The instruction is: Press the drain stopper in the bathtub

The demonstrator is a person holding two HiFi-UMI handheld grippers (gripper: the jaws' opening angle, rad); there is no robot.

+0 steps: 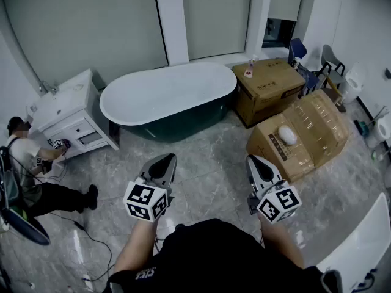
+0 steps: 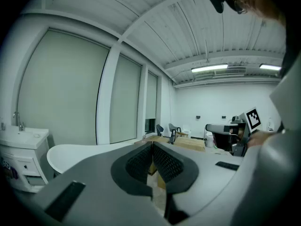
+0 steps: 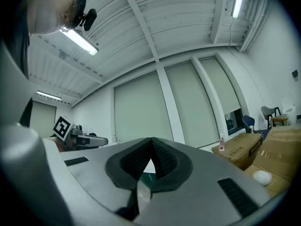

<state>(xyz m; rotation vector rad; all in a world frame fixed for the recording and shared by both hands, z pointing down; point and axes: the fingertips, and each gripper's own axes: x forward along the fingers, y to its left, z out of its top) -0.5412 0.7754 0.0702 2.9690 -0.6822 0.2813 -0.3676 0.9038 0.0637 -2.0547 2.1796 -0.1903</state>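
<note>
Cardboard boxes point(image 1: 269, 90) at right; white vanity point(image 1: 64, 112) at left, person point(image 1: 27, 163) crouched beside it.

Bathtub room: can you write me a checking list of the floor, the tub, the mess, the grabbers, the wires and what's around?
Surface: grey tiled floor.
Job's things: white bathtub, empty; drain stopper not made out.
Clutter: two cardboard boxes right of the tub, a white round thing on one.
Grippers: left gripper and right gripper both shut, holding nothing.
Cables: black cable on the floor at left.
Surroundings: white vanity, crouching person, chairs.
</note>
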